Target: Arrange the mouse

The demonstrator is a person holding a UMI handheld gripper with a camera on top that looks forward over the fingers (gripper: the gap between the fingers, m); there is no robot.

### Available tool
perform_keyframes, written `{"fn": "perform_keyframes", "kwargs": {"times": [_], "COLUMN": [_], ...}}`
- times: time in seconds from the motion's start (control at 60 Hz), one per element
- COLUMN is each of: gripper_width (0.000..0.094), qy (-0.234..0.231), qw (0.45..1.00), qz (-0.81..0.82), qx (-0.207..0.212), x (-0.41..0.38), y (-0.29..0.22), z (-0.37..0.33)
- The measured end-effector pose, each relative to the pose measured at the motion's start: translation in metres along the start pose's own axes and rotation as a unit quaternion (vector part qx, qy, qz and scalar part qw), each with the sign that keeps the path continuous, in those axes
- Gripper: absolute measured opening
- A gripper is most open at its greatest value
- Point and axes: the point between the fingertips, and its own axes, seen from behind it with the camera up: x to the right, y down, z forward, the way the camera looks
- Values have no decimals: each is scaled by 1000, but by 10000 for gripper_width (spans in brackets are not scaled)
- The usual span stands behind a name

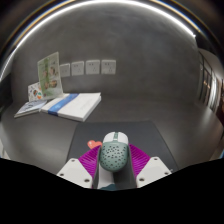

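A pale grey-green mouse [114, 152] with a perforated, dotted shell sits between my gripper's [113, 163] two fingers, its nose pointing away from me. Both magenta pads [92, 160] press against its sides, so the fingers are shut on it. It is over a dark mouse mat [140, 133] on the grey table. A small pink-orange thing [94, 145] shows just left of the mouse; I cannot tell what it is.
A stack of books or notebooks [62, 104] with a blue spine lies beyond the mat to the left. An upright illustrated card [48, 75] stands behind it. Several white wall sockets [86, 67] line the back wall.
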Motion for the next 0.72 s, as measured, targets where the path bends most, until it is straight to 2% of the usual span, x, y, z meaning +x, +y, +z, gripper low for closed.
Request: {"fn": "perform_keyframes", "kwargs": {"times": [0.083,0.117,0.15,0.167,0.25,0.333,0.35,0.367,0.383,0.55,0.633,0.717], "gripper_width": [438,454,544,505,594,896,857,888,830,837,837,836], "qy": [-27,-42,-54,-60,-83,-102,-105,-109,-112,-155,-147,-119], "qw": [999,999,998,998,996,995,994,994,993,987,987,990], "qz": [1,0,-3,-3,-2,5,5,6,7,37,62,81], "qx": [-22,-12,-15,-14,-15,-22,-22,-20,-18,-3,-6,-7], "x": [5,3,3,2,1,0,0,1,2,17,39,70], "y": [19,19,21,21,20,22,22,22,23,28,46,66], "z": [16,20,22,22,20,9,5,1,-4,-78,-116,-145]}}
